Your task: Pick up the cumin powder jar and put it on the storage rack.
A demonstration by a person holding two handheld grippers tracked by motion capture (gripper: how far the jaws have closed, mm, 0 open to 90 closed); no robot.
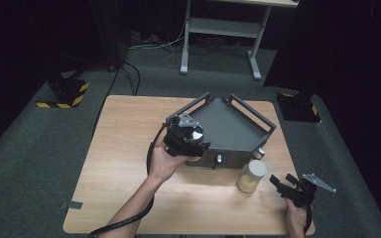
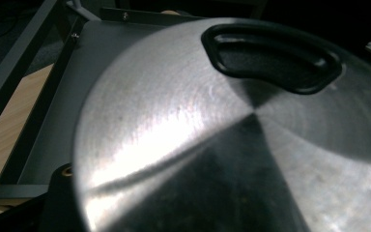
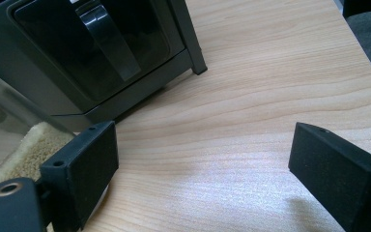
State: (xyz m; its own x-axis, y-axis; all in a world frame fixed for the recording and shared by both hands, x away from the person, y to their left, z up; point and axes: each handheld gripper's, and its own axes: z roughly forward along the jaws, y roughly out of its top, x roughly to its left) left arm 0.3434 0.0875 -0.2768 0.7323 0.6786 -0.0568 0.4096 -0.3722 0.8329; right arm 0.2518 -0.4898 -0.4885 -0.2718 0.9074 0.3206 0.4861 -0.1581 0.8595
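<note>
My left claw (image 1: 191, 141) carries a steel lid (image 2: 232, 135), grip unseen; my right claw (image 3: 203, 169), spread, waits at four o'clock beside the jar (image 1: 252, 176).

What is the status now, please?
Left tongs at the grey appliance, state unclear. Right tongs open, empty, beside grain jar. Metal lid close before left camera.

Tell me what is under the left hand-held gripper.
A round steel lid with a black handle, above the dark grey appliance. Whatever lies beneath the lid is covered.
</note>
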